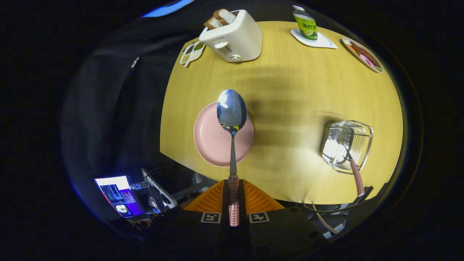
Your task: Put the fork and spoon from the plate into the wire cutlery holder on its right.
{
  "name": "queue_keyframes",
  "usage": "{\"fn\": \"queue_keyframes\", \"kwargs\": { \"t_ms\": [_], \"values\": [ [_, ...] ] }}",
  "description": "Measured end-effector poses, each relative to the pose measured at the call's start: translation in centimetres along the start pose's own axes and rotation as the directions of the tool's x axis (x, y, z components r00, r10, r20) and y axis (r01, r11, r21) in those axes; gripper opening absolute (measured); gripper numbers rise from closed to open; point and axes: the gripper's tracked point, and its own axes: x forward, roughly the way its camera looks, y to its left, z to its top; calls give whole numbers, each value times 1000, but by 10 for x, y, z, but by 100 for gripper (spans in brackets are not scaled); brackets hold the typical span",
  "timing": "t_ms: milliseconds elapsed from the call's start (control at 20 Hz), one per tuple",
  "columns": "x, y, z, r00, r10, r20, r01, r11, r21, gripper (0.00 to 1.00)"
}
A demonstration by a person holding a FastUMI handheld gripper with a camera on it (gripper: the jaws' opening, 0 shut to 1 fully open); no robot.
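Observation:
My gripper [233,197] is shut on the checkered handle of the spoon [232,119], which points straight ahead with its shiny bowl raised over the pink plate [210,139]. The plate lies on the yellow table beneath and beyond my fingers, with nothing on its visible surface. To the right stands the wire cutlery holder [360,139]. The fork [357,177] rests in the holder, its checkered handle sticking out toward the table's near edge.
A white toaster [237,38] with bread slices stands at the far side of the round yellow table [297,105]. A green drink carton [306,25] sits on a white coaster, with a food plate [362,54] farther right. A laptop [117,195] glows below the table's left.

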Motion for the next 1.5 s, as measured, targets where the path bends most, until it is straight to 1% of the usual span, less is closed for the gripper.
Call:
{"fn": "queue_keyframes", "kwargs": {
  "t_ms": [200, 350, 450, 550, 600, 650, 750, 800, 900, 1000, 1100, 1150, 1200, 1300, 1400, 1500],
  "values": [
    [-48, -67, -16, 997, -82, -11, 83, 996, 22, 13],
    [-72, -116, -33, 979, -167, -117, 168, 986, 0, 13],
    [-78, -134, -42, 957, -192, -216, 193, 981, -16, 13],
    [-79, -148, -45, 924, -201, -325, 201, 979, -33, 13],
    [-79, -156, -48, 898, -206, -389, 206, 978, -43, 13],
    [-80, -161, -50, 866, -216, -451, 216, 975, -52, 13],
    [-77, -172, -45, 800, -262, -540, 260, 962, -81, 13],
    [-71, -178, -38, 780, -275, -562, 272, 958, -91, 13],
    [-61, -179, -24, 751, -274, -600, 281, 956, -85, 13],
    [-54, -181, -23, 708, -280, -649, 287, 953, -99, 13],
    [-49, -184, -18, 657, -308, -688, 309, 943, -127, 13],
    [-47, -186, -16, 638, -320, -701, 318, 938, -138, 13],
    [-45, -187, -13, 626, -325, -709, 324, 935, -143, 13],
    [-39, -188, -6, 616, -330, -716, 330, 933, -145, 13],
    [-33, -186, -2, 617, -326, -716, 333, 933, -138, 15],
    [-34, -187, -1, 613, -332, -717, 328, 933, -151, 20]
  ]
}}
